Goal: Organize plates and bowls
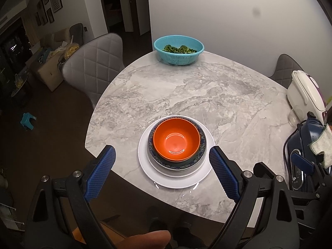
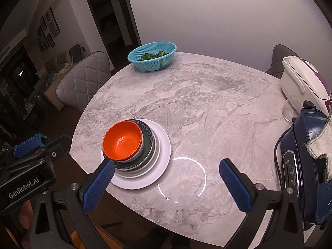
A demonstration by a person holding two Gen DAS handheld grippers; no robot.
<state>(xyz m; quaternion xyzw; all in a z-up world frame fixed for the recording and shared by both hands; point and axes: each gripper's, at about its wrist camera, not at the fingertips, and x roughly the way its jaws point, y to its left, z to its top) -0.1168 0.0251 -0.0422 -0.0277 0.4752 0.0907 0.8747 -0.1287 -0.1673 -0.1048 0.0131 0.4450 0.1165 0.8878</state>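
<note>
An orange bowl [image 1: 176, 140] sits nested in a dark blue patterned bowl [image 1: 202, 145], which rests on a white plate [image 1: 176, 179] near the front edge of the marble table [image 1: 186, 91]. My left gripper [image 1: 161, 155] hovers above and just in front of this stack, open, with nothing between its blue pads. In the right wrist view the same stack, orange bowl [image 2: 122, 141] on white plate [image 2: 161, 157], lies left of my right gripper [image 2: 167, 170]. That gripper is open over bare table with nothing between its fingers.
A teal colander [image 1: 178, 50] with green leaves stands at the table's far edge. On the right are a white appliance [image 2: 303, 83], a dark blue cooker [image 2: 305, 166] with a cloth on it and a clear glass [image 2: 289, 110]. Grey quilted chairs [image 1: 93, 70] stand around the table.
</note>
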